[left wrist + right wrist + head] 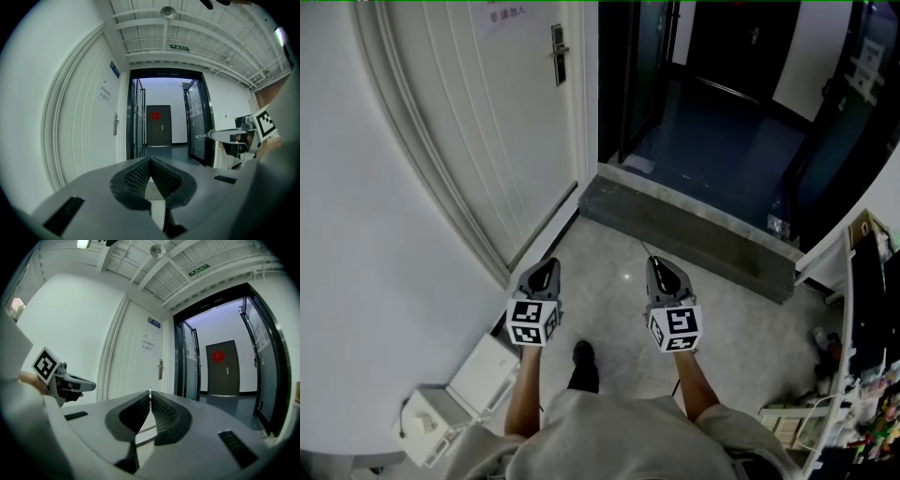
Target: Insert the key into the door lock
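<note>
The right gripper (150, 398) has its black ribbed jaws pressed together on a thin silver metal key (150, 391). Only a narrow, edge-on sliver of the key pokes past the tips; the rest is buried between the pads, so its shape cannot be made out. Just to its left, the left gripper (151, 160) has its jaws closed tip to tip, with nothing visible between them.

Ahead of both grippers, the pale speckled floor (609, 281) lies open up to a grey stone threshold step (684, 225). Beyond the step is a dark doorway. Ahead and to the left stands a white panelled door (487, 122). Its metal handle and lock plate (559, 54) are well apart from the key, and the keyhole is too small to see. To the right, cluttered white shelving (848, 375) is cut off by the frame edge. Behind and to the left, a white boxy appliance (455, 398) sits on the floor by the wall.
</note>
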`<action>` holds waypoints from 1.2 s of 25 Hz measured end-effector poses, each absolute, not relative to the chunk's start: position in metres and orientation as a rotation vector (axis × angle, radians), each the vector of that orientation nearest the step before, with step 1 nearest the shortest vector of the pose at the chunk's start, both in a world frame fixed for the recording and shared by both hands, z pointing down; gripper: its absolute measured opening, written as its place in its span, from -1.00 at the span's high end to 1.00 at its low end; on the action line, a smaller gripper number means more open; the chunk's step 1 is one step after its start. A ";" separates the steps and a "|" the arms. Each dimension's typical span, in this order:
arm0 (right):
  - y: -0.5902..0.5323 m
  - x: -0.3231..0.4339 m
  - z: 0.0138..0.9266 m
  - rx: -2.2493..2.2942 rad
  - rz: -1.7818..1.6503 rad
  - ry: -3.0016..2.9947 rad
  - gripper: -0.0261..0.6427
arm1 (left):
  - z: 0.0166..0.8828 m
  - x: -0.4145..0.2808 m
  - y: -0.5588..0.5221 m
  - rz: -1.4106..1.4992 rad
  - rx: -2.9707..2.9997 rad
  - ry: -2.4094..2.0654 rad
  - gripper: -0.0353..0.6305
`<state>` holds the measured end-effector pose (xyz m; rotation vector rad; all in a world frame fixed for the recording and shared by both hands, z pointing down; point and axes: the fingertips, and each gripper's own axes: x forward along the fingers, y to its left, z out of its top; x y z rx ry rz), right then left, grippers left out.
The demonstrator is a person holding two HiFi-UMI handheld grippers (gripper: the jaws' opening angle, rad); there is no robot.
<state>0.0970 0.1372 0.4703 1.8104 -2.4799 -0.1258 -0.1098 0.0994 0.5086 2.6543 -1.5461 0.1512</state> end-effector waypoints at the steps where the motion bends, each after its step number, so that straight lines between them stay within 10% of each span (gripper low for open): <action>1: 0.119 0.092 0.468 1.813 -0.127 -2.477 0.83 | 0.507 -0.115 0.081 0.148 2.654 -1.545 0.84; 30: -0.187 0.060 0.458 1.921 -0.118 -2.362 0.83 | 0.499 -0.142 -0.244 0.154 2.729 -1.389 0.84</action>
